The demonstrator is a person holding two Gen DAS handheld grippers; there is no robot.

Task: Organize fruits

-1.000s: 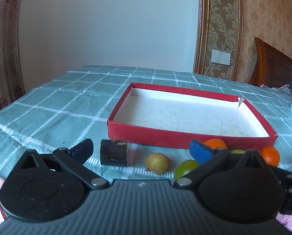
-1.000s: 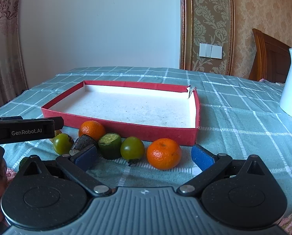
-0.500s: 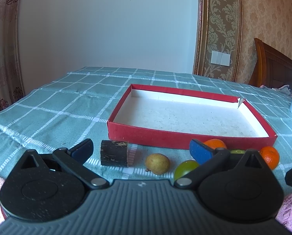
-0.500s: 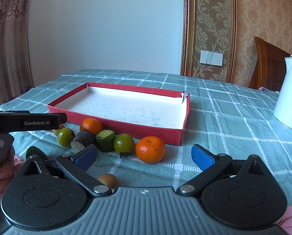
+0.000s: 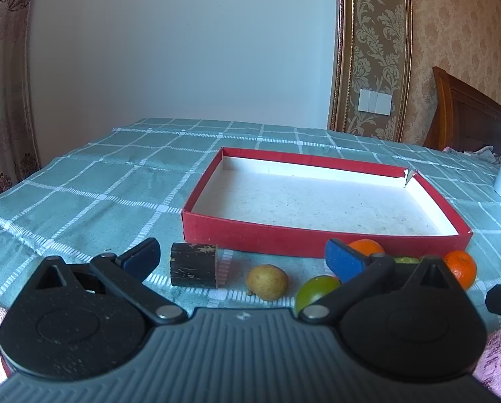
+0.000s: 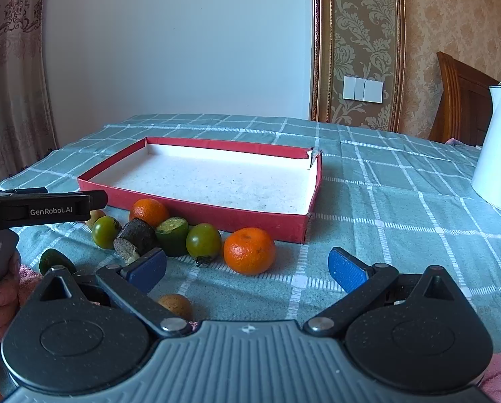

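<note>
A shallow red box (image 5: 324, 235) (image 6: 217, 210) with a white floor lies empty on the checked tablecloth. Fruits lie in a row along its near wall: two oranges (image 6: 249, 251) (image 6: 148, 212), green fruits (image 6: 203, 241) (image 6: 105, 231), a cut green piece (image 6: 173, 235), a dark cut piece (image 6: 136, 236), a small brown fruit (image 6: 176, 305). In the left wrist view a dark block (image 5: 193, 264), a brown fruit (image 5: 266, 282) and a green fruit (image 5: 314, 288) lie close ahead. My left gripper (image 5: 243, 262) is open and empty. My right gripper (image 6: 247, 267) is open and empty, just short of the near orange.
A white kettle (image 6: 497, 147) stands on the table at the right. A wooden chair (image 6: 458, 97) stands behind it. The left gripper's body (image 6: 39, 206) and the hand holding it show at the left of the right wrist view. A curtain hangs at the far left.
My right gripper has pulled back and up, so the fruits and box look farther away and a small brown fruit has come into view. The left gripper has barely moved.
</note>
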